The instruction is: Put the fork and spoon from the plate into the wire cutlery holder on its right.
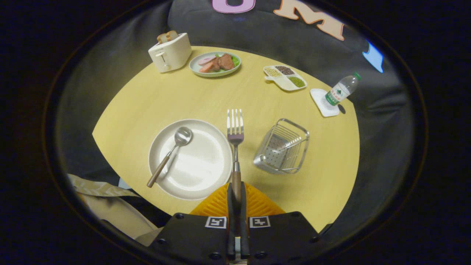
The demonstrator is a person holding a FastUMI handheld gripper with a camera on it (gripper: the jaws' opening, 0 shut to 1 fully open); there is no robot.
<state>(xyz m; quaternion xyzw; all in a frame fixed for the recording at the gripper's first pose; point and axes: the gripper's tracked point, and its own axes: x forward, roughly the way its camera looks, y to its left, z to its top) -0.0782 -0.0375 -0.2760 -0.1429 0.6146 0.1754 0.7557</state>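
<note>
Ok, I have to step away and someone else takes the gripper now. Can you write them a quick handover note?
Gripper: shut on the fork by its wooden handle, tines pointing ahead, held above the table beside the plate's right rim.
Spoon: lying on the plate, handle over the near-left rim.
Wire cutlery holder: on the table right of the plate, nothing in it.
Done: fork picked up.
Left: drop the fork into the holder, then fetch the spoon and do likewise.
</note>
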